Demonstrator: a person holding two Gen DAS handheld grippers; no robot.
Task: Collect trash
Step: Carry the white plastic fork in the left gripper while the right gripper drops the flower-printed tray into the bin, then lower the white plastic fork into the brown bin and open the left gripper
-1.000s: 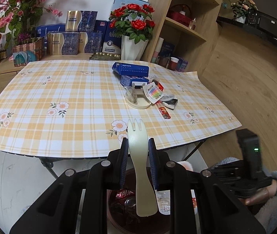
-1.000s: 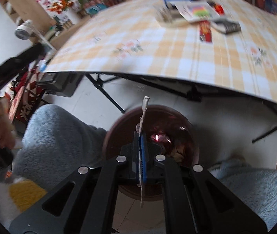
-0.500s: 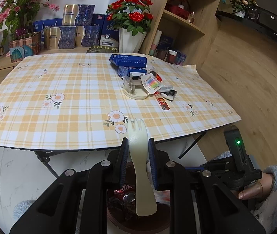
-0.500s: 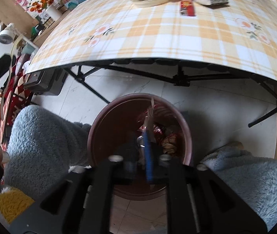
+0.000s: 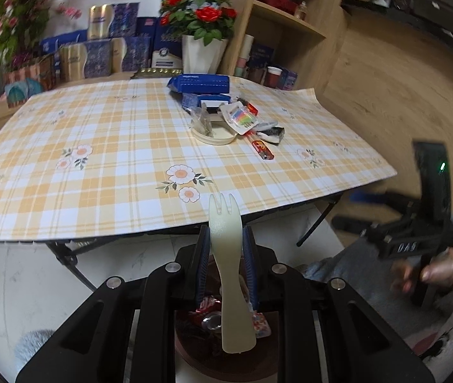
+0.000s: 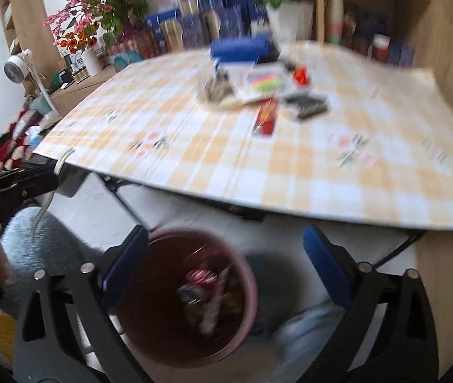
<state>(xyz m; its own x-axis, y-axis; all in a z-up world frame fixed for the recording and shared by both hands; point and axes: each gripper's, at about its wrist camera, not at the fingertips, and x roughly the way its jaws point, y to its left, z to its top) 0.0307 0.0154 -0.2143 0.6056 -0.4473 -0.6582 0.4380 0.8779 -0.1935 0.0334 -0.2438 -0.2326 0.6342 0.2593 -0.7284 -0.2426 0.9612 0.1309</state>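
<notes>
1. Plastic fork (image 5: 229,274): cream, matte, flat-handled; we are clamping it in the left gripper (image 5: 225,266), lower centre, long axis upright in frame, tines pointing up toward the table (image 5: 66,198).
2. Right gripper (image 6: 223,271): we are spreading its blue-padded jaws, nothing between them.
3. Bin (image 6: 248,287): round, maroon plastic, crumpled wrappers inside, sitting below both grippers.

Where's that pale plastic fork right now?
In the left wrist view, the plastic fork stands upright, pinched in the left claw, directly over the brown trash bin on the floor.
</notes>
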